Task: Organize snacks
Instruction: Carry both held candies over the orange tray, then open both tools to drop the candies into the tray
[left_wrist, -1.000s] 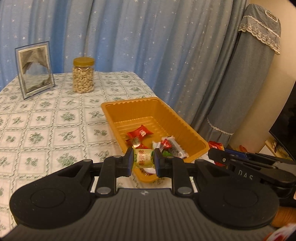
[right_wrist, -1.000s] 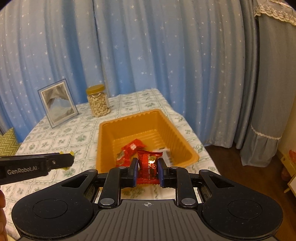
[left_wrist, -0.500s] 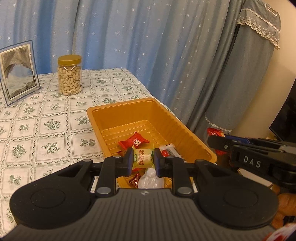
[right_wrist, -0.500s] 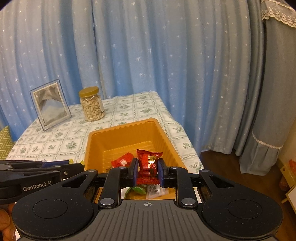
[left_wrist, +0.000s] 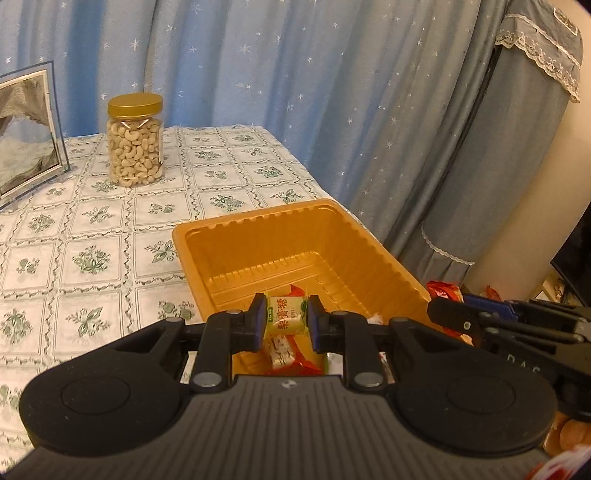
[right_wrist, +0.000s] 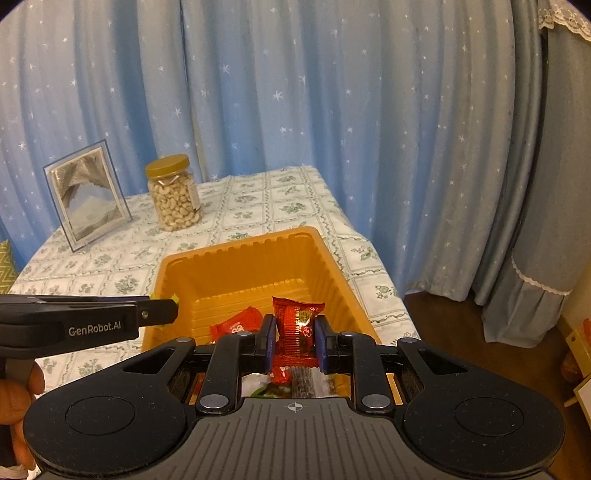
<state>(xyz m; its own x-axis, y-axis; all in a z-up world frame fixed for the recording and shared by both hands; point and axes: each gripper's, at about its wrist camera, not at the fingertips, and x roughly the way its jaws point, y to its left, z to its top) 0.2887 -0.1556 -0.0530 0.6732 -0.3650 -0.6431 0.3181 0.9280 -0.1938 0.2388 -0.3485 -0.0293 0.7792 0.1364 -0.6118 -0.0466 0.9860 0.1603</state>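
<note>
Both tongs gripping: left tongs (left_wrist: 286, 320) green candy (left_wrist: 287, 316), right tongs (right_wrist: 294, 338) red packet (right_wrist: 298, 332)

A tray (right_wrist: 334, 258) sits at centre frame on the table (right_wrist: 258, 199), with a jar (right_wrist: 173, 195) and picture frame (right_wrist: 86, 194) behind at upper left.

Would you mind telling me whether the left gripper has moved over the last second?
Yes. The left gripper, shut on the green candy, has advanced over the orange tray, toward the cashew jar.

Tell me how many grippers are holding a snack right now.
2. The left gripper clamps a green candy; the right gripper clamps a red packet, both over the orange tray.
</note>
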